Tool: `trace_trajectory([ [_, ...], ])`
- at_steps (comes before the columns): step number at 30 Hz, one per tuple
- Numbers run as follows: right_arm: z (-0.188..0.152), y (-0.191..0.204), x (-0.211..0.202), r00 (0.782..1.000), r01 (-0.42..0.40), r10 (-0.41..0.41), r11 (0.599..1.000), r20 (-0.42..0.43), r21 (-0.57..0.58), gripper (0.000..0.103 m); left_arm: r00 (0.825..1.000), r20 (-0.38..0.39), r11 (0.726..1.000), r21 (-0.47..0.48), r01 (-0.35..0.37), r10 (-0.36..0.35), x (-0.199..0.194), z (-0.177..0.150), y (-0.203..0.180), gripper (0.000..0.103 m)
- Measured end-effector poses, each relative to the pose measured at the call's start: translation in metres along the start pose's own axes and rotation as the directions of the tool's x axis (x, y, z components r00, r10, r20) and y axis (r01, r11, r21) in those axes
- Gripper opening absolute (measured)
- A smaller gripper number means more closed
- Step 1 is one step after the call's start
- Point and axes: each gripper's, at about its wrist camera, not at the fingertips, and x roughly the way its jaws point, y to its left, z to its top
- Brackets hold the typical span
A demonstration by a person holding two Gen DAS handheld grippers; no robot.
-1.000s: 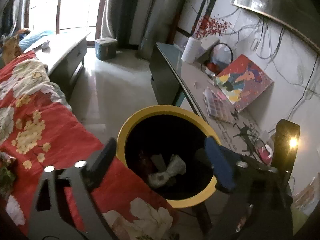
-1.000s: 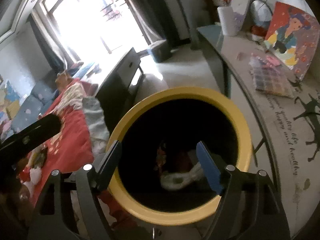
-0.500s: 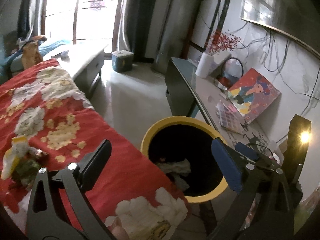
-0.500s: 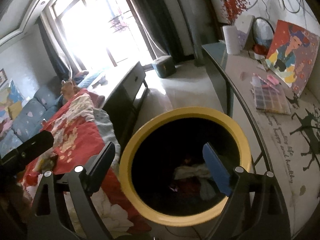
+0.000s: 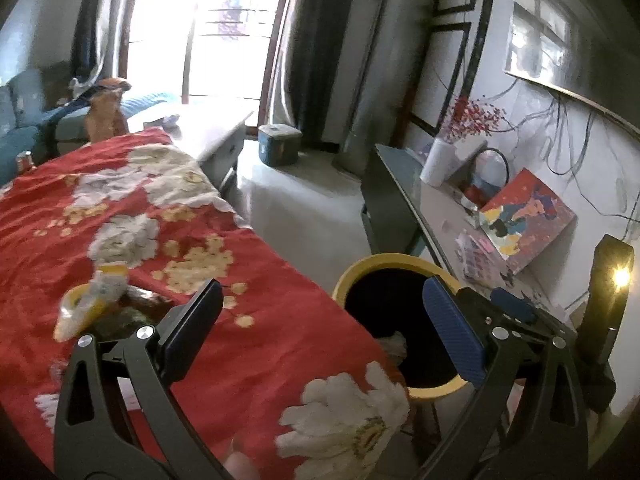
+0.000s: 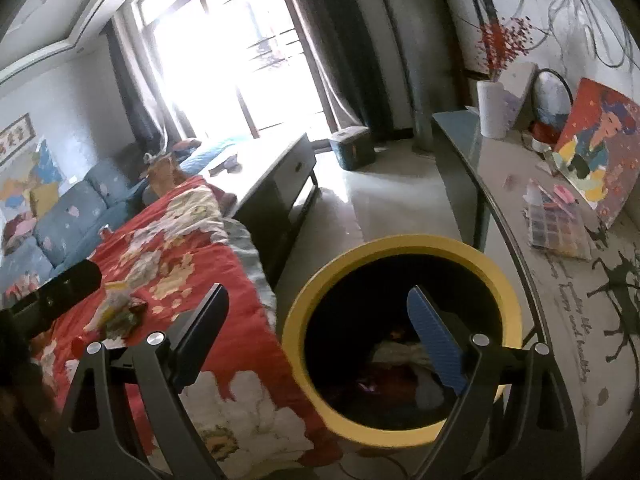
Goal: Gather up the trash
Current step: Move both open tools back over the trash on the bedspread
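Both the left gripper [image 5: 320, 316] and right gripper [image 6: 316, 320] had jaws wide, empty; the crumpled wrappers [image 5: 94, 304] on the bed [image 5: 260, 344] looked light, soft, crushable; best pinched across the bunched middle.

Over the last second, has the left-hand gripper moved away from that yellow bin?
Yes. The left gripper has swung left, off the yellow bin and toward the wrappers on the red blanket, jaws open.

I see crumpled yellow-and-white wrappers [image 5: 90, 304] lying on the red floral cover; the yellow-rimmed bin [image 6: 400, 246] holds crumpled trash.
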Motion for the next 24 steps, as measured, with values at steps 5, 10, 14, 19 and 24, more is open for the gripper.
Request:
trace_trajectory([
  [5,0.0,0.018,-0.002,1.0,-0.022,0.022,0.999,-0.001,-0.036,0.088,0.999,0.023,0.999,0.001,-0.033,0.033,-0.013,-0.003,0.01,0.092],
  [10,0.0,0.031,-0.005,0.999,-0.037,0.037,0.998,0.004,-0.06,0.088,0.998,0.034,0.999,-0.021,-0.05,0.051,-0.022,-0.006,0.024,0.092],
  [14,-0.001,0.042,-0.007,0.999,-0.05,0.051,0.996,0.004,-0.079,0.089,0.996,0.05,0.997,-0.032,-0.072,0.074,-0.031,-0.007,0.034,0.092],
  [19,-0.004,0.058,-0.008,0.997,-0.074,0.074,0.991,-0.002,-0.109,0.089,0.992,0.069,0.993,-0.049,-0.106,0.109,-0.041,-0.009,0.047,0.092],
  [24,-0.007,0.072,-0.008,0.995,-0.098,0.098,0.986,-0.01,-0.135,0.089,0.988,0.081,0.989,-0.07,-0.129,0.135,-0.049,-0.012,0.059,0.092],
])
